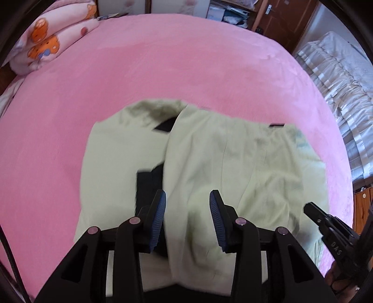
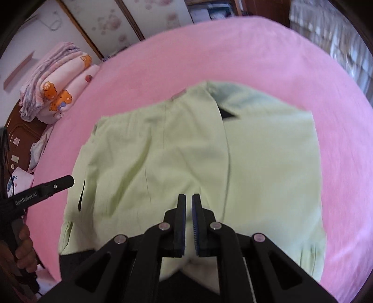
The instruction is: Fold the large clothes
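Pale green garment (image 1: 233,163) centre frame, partly folded, flat on pink bedspread (image 1: 163,58); long axis runs near to far; lies just beyond both grippers.

Left gripper (image 1: 187,198) jaws apart, nothing between; right gripper (image 2: 188,200) nearly closed, empty; both equally near; folded quilts (image 2: 58,88) upper left; wooden door (image 1: 279,21) upper right.

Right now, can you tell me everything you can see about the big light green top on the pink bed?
The light green cloth garment lies partly folded on the pink plush bed cover, one side flap laid over the middle. It looks soft and lightly creased, with black trim or lining showing at the neck and inside. Neither gripper appears to hold it.
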